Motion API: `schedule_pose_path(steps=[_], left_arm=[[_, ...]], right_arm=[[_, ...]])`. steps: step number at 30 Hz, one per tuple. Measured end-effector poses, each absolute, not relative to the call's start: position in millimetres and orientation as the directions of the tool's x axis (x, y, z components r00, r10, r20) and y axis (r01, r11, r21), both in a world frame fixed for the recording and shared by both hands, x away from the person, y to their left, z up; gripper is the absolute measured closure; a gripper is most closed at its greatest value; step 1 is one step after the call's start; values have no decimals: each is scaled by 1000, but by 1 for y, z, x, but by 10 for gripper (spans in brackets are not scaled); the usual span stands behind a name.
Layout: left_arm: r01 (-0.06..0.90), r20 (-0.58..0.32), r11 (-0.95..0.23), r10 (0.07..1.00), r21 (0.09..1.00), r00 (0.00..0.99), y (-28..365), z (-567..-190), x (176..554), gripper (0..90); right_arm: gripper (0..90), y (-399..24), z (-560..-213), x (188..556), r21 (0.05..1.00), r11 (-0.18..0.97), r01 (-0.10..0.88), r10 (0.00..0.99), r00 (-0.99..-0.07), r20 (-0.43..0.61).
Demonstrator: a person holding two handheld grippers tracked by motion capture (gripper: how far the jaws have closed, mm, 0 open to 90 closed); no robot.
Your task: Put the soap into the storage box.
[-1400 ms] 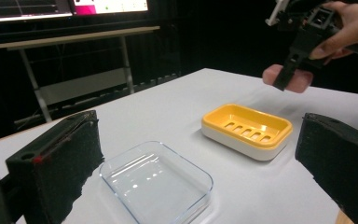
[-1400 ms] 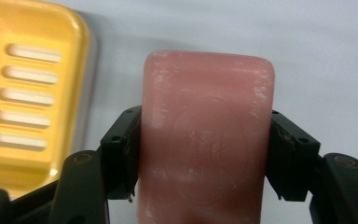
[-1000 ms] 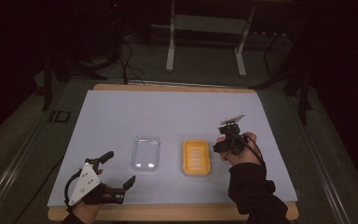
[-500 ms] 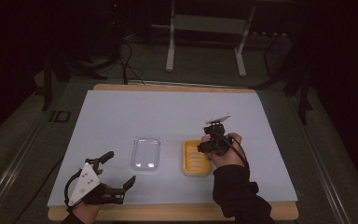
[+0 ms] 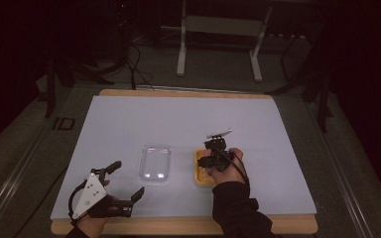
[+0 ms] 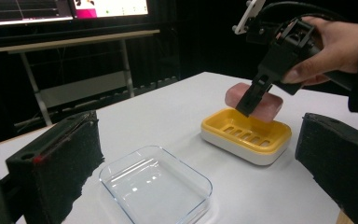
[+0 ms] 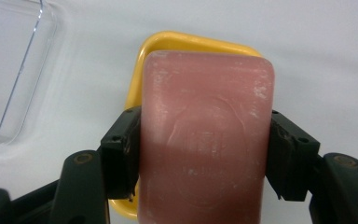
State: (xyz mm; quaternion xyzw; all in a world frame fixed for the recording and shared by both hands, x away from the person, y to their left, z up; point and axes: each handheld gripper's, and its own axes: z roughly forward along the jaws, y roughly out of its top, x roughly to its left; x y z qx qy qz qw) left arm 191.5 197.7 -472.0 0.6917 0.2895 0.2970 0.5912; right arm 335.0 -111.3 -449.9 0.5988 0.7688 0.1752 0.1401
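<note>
The pink soap bar (image 7: 205, 140) is clamped between the pads of the right gripper (image 7: 203, 154), just above the yellow soap dish (image 6: 247, 135) and not touching it. The clear lid (image 6: 156, 186) lies beside the dish, toward the left gripper (image 5: 124, 181), which rests with jaws apart, holding nothing

Dim room with dark, murky edges; the white table (image 5: 178, 124) is evenly lit, and close jaws look softly blurred.

A darkened recording lab. Lit monitors (image 6: 65, 9) glow at upper left. Stand legs (image 5: 218, 49) and cables (image 5: 134, 64) occupy the top.
</note>
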Motion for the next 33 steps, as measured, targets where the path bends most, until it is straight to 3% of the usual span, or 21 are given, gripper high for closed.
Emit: schedule_pose_path(steps=[21, 33], left_arm=[[51, 65, -132, 742, 990, 667, 198, -472, 192, 7], [48, 68, -133, 742, 990, 667, 197, -472, 192, 7]], right_arm=[[368, -106, -491, 341, 385, 183, 904, 978, -208, 23], [339, -108, -485, 345, 371, 196, 908, 972, -229, 47]])
